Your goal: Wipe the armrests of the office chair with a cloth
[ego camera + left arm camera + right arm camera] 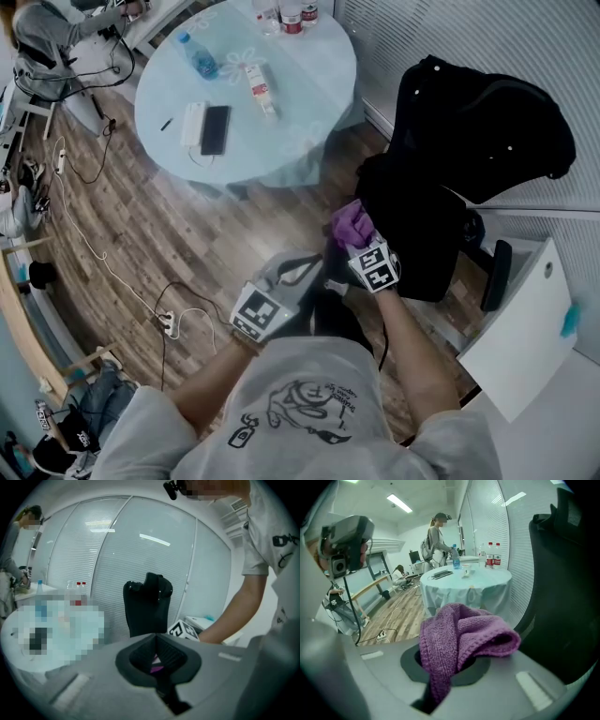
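Note:
The black office chair [469, 141] stands at the right of the head view, its backrest [147, 604] facing me; it fills the right side [565, 597] of the right gripper view. One black armrest [495, 275] shows on the chair's far side. My right gripper [361, 242] is shut on a bunched purple cloth [350, 222] [459, 639], held against the chair's near side; what lies beneath it is hidden. My left gripper [312, 269] [156, 656] hangs just left of it, jaws together, nothing held.
A round table [309, 112] under a pale cover carries bottles, a phone and small items. A white cabinet top [525, 328] sits at the right. Cables and a power strip [167, 323] lie on the wooden floor. Another person [436, 541] stands by the table.

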{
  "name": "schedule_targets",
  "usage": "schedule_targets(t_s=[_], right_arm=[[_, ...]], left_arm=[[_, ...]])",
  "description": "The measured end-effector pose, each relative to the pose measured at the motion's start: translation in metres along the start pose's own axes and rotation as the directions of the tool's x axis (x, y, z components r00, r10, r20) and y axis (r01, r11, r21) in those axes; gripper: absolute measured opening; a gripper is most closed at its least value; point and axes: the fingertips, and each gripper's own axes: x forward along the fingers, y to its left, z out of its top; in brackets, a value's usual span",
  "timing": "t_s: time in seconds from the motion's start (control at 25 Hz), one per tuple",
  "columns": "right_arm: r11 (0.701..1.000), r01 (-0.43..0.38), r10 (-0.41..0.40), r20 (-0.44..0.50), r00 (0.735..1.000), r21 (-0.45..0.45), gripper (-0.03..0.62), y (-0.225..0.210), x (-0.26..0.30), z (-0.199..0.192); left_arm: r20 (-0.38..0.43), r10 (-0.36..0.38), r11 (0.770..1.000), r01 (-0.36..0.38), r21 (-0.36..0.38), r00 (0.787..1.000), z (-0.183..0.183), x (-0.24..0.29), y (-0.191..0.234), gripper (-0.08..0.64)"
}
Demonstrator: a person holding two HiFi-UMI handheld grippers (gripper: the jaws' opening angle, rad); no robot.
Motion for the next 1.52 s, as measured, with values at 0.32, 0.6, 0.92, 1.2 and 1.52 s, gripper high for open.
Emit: schedule_targets(t_s=[0.32, 0.6, 0.92, 1.2, 1.52], right_arm=[[0.999, -0.053, 0.053, 0.026, 0.998, 0.009, 0.031, 0.066, -0.025, -0.037], [0.994, -0.101, 0.101, 0.009, 0.995, -0.033, 0.031, 0.114, -0.043, -0.060], [0.989, -0.135, 0.135, -0.010, 0.991, -0.061, 0.031, 0.103, -0.037, -0.054], [0.991, -0.121, 0.120, -0.024, 0.993, -0.057, 0.031, 0.056, -0.022, -0.032], [0.993, -0.089, 0.085, -0.049, 0.995, -0.074, 0.031, -0.010, 0.002, -0.004]], left_arm=[[0.006, -0.002, 1.000, 0.002, 0.016, 1.000, 0.005, 0.001, -0.004, 0.002], [0.012, -0.003, 1.000, 0.003, 0.016, 1.000, 0.008, 0.006, -0.007, 0.002], [0.010, 0.003, 1.000, -0.003, 0.022, 1.000, 0.009, 0.005, -0.007, 0.002], [0.002, 0.020, 1.000, -0.021, 0.017, 1.000, 0.007, 0.003, -0.002, 0.002], [-0.007, 0.027, 1.000, -0.027, -0.002, 1.000, 0.001, 0.004, 0.002, 0.002]])
